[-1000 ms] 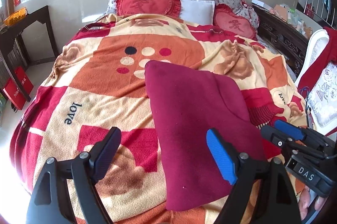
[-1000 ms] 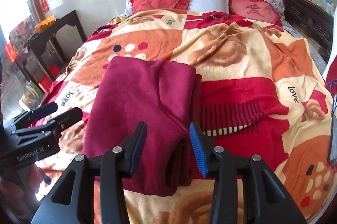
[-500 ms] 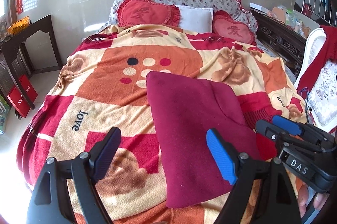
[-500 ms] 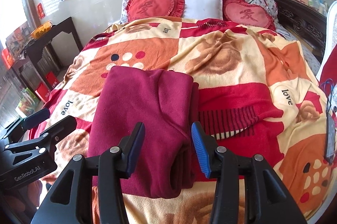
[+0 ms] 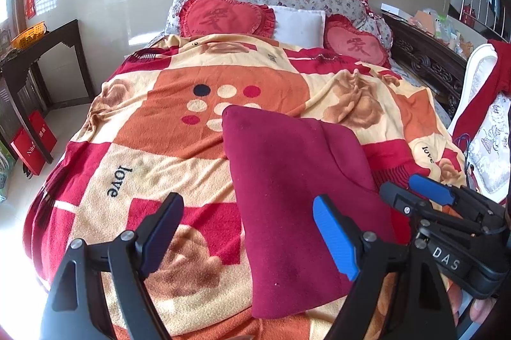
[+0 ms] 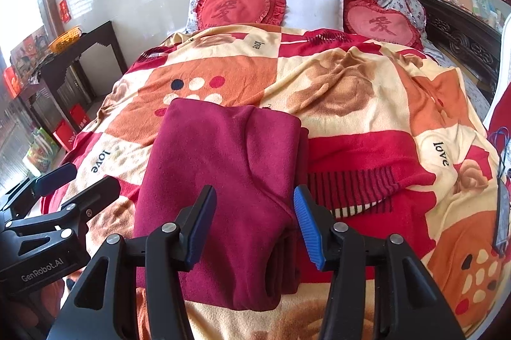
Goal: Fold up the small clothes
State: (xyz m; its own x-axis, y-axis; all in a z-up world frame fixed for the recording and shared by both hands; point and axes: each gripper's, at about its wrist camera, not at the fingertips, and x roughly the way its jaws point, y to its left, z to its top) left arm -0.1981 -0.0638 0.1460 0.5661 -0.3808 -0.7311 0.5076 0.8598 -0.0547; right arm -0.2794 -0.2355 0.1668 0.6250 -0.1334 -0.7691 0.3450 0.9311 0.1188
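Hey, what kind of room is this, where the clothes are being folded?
Most likely a home bedroom. A made bed with a patterned blanket fills the view, heart-shaped red cushions and a white pillow lean at its head, and a dark wooden side table stands against the wall.

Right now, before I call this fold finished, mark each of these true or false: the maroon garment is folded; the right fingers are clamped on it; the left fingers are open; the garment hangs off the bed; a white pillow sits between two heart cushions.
1. The maroon garment lies folded on the blanket. True.
2. The right gripper is clamped on it. False: its fingers have just been opening and stand apart above the cloth.
3. The left gripper is open. True.
4. The garment hangs off the bed. False: it rests wholly on the blanket.
5. A white pillow sits between two heart cushions. True.
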